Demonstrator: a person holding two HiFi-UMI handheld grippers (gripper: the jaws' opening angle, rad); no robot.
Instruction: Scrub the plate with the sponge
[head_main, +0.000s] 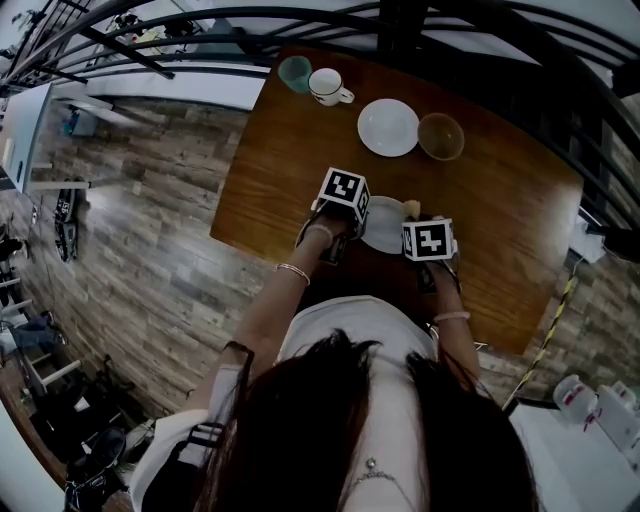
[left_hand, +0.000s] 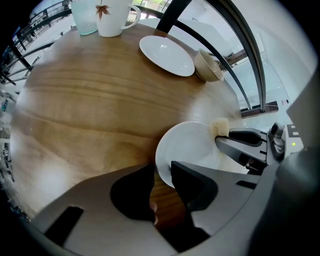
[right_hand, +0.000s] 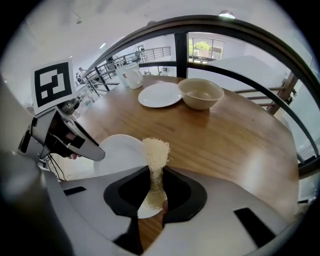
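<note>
1. The left gripper (left_hand: 162, 175) points steeply down at the near edge of the wooden surface (head_main: 500, 200). The left forearm (head_main: 285, 290) reaches forward from the person's body, with a bracelet at the wrist.
2. Its fingers (left_hand: 192, 187) are clamped on the near rim of a white plate (left_hand: 187, 145), which sits close to the person.
3. The right gripper (right_hand: 154, 187) also points steeply down, just right of the left one, with its marker cube facing up in the head view.
4. Its fingers (right_hand: 177, 192) are closed on a pale yellow sponge (right_hand: 156, 152). The sponge stands on edge, and its free end sticks out over the plate's right rim.
5. Whether the sponge presses on the plate cannot be told.
6. Count: two grippers, one sponge, two white plates. The second plate (head_main: 388, 127) lies flat at the far side of the surface.
7. One tan bowl (head_main: 441, 136) stands just right of that far plate.
8. One white mug (head_main: 327, 86) and one teal tumbler (head_main: 295, 72) stand side by side at the far left corner.
</note>
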